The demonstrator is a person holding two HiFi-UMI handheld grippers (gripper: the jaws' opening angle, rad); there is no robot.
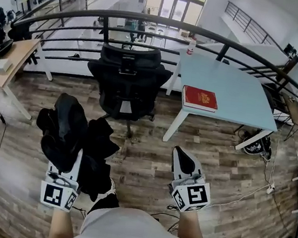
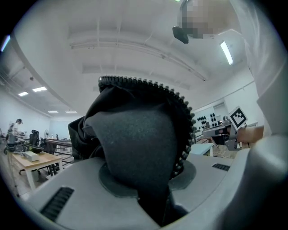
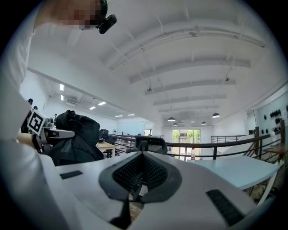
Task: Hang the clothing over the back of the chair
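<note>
A black zippered garment hangs bunched from my left gripper, which is shut on it; folds drape down both sides of the jaws. In the left gripper view the clothing fills the middle, pinched between the jaws of the left gripper, with its zipper teeth arching over the top. The black office chair stands ahead with its back toward me, apart from both grippers. My right gripper is level to the right, shut and empty. The right gripper view has the right gripper, the chair beyond and the garment at left.
A light blue table with a red book stands right of the chair. A wooden desk is at the left. A dark curved railing runs behind the chair. Cables lie on the wood floor at right.
</note>
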